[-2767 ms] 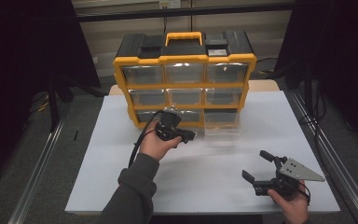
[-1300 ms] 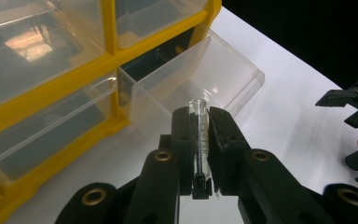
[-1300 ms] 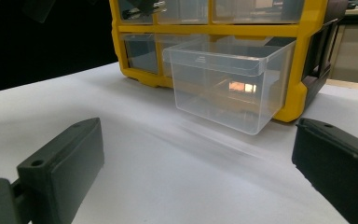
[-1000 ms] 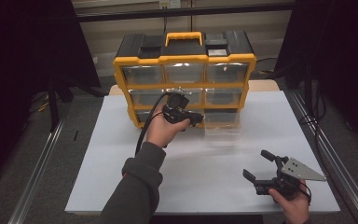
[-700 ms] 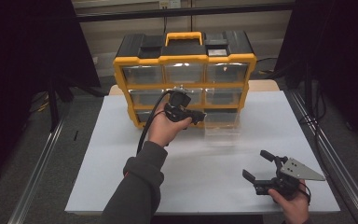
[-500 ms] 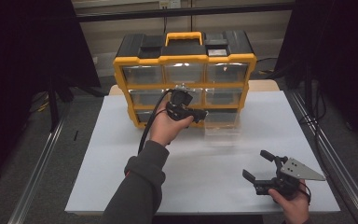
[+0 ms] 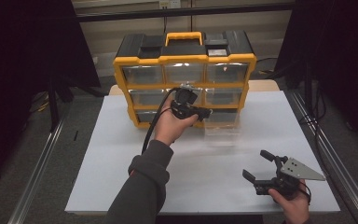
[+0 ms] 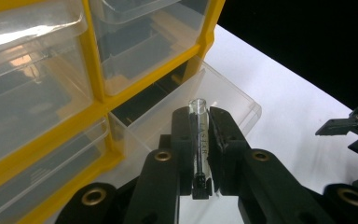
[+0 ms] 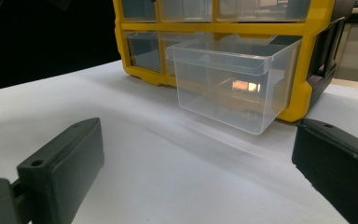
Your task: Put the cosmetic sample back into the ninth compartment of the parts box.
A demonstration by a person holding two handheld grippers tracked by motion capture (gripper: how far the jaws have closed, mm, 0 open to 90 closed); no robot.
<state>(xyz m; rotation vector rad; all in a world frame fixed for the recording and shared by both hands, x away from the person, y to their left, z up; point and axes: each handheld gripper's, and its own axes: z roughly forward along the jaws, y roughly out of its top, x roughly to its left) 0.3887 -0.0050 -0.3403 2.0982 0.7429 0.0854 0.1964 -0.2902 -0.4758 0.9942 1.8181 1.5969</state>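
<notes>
The white surface [image 7: 121, 154] carries a yellow and black organiser cabinet [image 7: 185, 77] at its far edge, three rows of clear drawers stacked in its front. At the bottom right of the cabinet one clear drawer [image 9: 228, 79] is pulled out toward the near side, and it looks empty.

The left claw [image 8: 200, 144], raised in front of the cabinet's middle row, is clamped on a small glass vial [image 8: 199, 140]; the vial lies lengthwise between the pads with its open mouth pointing away, toward and above the pulled-out drawer. The right claw [image 7: 261, 168] rests low at the near right of the surface, well apart from the cabinet, its jaws spread wide with nothing between them.

The vial is probably very light, stiff and smooth, so it could slip along the pads if the squeeze slackens, and being thin glass it may crack under a hard pinch or a drop. The side-on hold along its body seems the safest place to take it; a gentle, low release into the drawer would suit it best.
</notes>
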